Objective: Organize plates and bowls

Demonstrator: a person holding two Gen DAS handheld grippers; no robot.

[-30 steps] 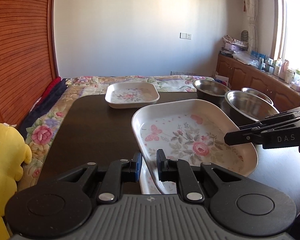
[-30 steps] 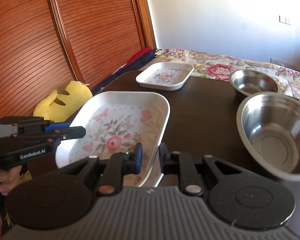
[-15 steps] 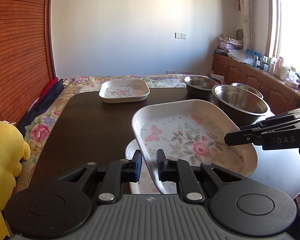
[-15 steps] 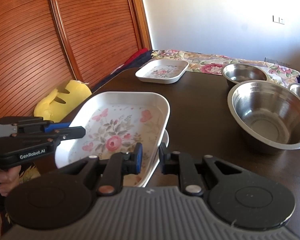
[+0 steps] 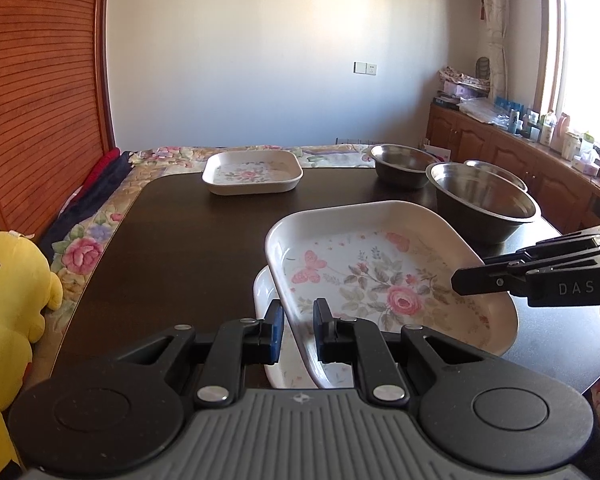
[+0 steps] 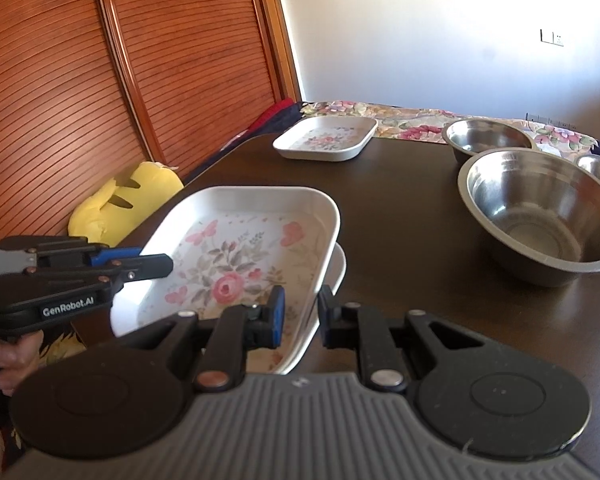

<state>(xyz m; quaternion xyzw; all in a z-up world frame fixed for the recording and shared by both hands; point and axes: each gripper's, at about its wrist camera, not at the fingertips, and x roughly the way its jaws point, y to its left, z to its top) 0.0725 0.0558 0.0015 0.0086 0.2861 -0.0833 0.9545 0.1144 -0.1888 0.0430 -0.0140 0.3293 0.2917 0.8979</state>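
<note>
Left gripper [image 5: 296, 326] pinches near rim of floral plate [image 5: 380, 276], lower centre | right gripper [image 6: 302, 316] pinches opposite rim | plate tilted above second floral plate [image 5: 276, 356] on dark table [image 5: 188, 240] | third floral plate [image 5: 252, 171] upper centre | steel bowls [image 5: 484, 200] right

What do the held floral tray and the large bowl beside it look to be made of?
Held floral tray: likely melamine or glazed ceramic, going by its glossy white rim and printed roses; which one is unclear. Large bowl: stainless steel by the look of it, with a brushed silver inside, bright reflections and a thin rolled rim.
</note>
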